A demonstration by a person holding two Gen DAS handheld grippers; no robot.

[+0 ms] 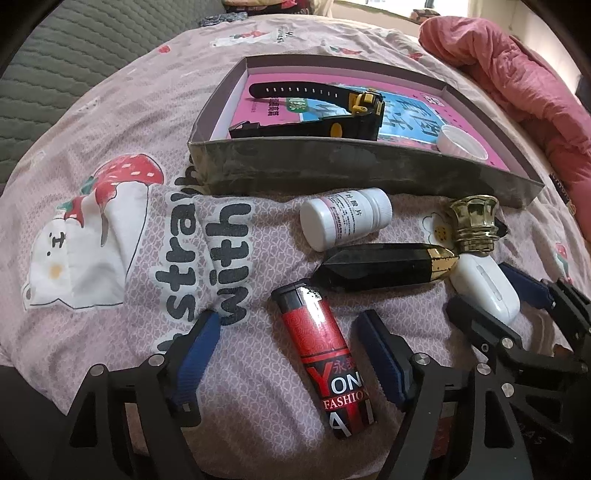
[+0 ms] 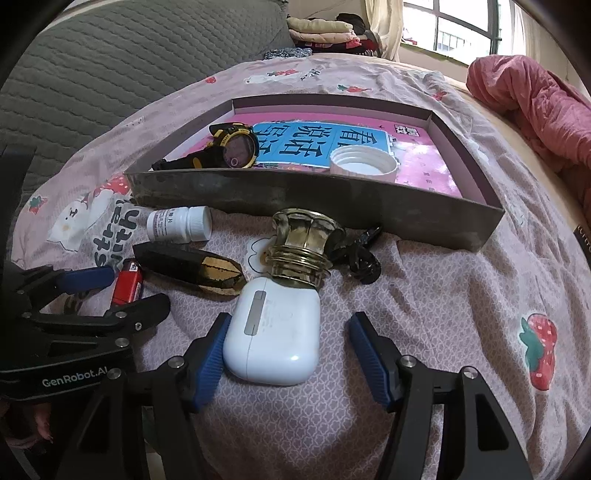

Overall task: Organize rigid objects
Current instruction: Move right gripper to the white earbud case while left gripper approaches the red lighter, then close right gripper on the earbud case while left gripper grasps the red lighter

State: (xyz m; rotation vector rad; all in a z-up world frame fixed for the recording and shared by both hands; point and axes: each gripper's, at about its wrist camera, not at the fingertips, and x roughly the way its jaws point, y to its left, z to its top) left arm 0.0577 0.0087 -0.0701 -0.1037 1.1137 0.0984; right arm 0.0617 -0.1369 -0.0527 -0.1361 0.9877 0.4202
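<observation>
A red lighter (image 1: 325, 358) lies on the bedspread between the blue pads of my left gripper (image 1: 291, 350), which stands open and presses on nothing. My right gripper (image 2: 290, 354) is open around a white earbud case (image 2: 273, 332); its left pad sits close against the case and its right pad stands apart. Beyond them lie a black-and-gold faceted piece (image 1: 388, 271), a white pill bottle (image 1: 345, 218) and a gold cap (image 2: 303, 247). The shallow box (image 2: 295, 195) behind holds a yellow-black watch (image 2: 232, 149), a white lid (image 2: 364, 162) and a pink book (image 2: 424, 158).
A black clip or cord (image 2: 362, 254) lies beside the gold cap, against the box's front wall. A pink quilt (image 2: 535, 107) is bunched at the far right. A grey quilted headboard (image 2: 110, 74) rises on the left. Folded clothes (image 2: 321, 29) are stacked at the back.
</observation>
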